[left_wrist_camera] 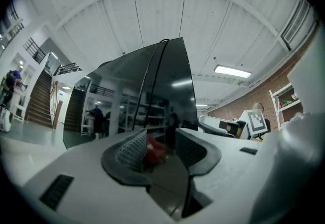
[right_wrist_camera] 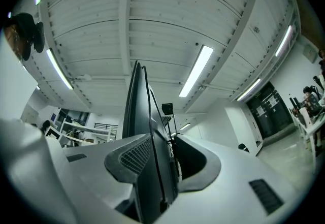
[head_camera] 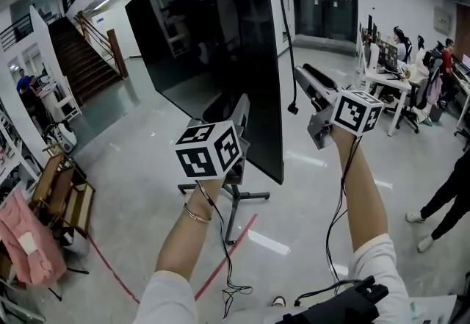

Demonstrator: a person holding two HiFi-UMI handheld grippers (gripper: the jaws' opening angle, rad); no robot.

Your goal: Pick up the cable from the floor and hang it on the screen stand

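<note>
Left gripper (left_wrist_camera: 157,142): jaws apart, gripping nothing. Through the gap shows the dark face of the screen (head_camera: 213,43). A small red patch (left_wrist_camera: 152,149) sits low in the gap; cannot tell what it is. From the head view this gripper is in front of the screen's lower half, angled up, with its marker cube (head_camera: 209,150) nearest the camera.

Right gripper (right_wrist_camera: 161,149): jaws also apart, pads pressing on nothing. The screen's thin edge is seen between them, not touching them. This gripper is just right of the screen's right edge, about mid-height.

Cable (head_camera: 283,29): black, off the floor, draped over the screen's top edge.
- One run comes down just off the right edge and ends in a plug (head_camera: 293,107), hanging free close to the right gripper's tip.
- Another run comes down over the screen's face, as the left gripper view shows.

Screen stand (head_camera: 235,201): grey legs on the floor (head_camera: 132,168) under the screen's lower edge.

Further out:
- red line (head_camera: 224,260) on the floor in front of the stand
- staircase (head_camera: 88,58) well to the screen's left
- desks (head_camera: 393,80) with people well to its right
</note>
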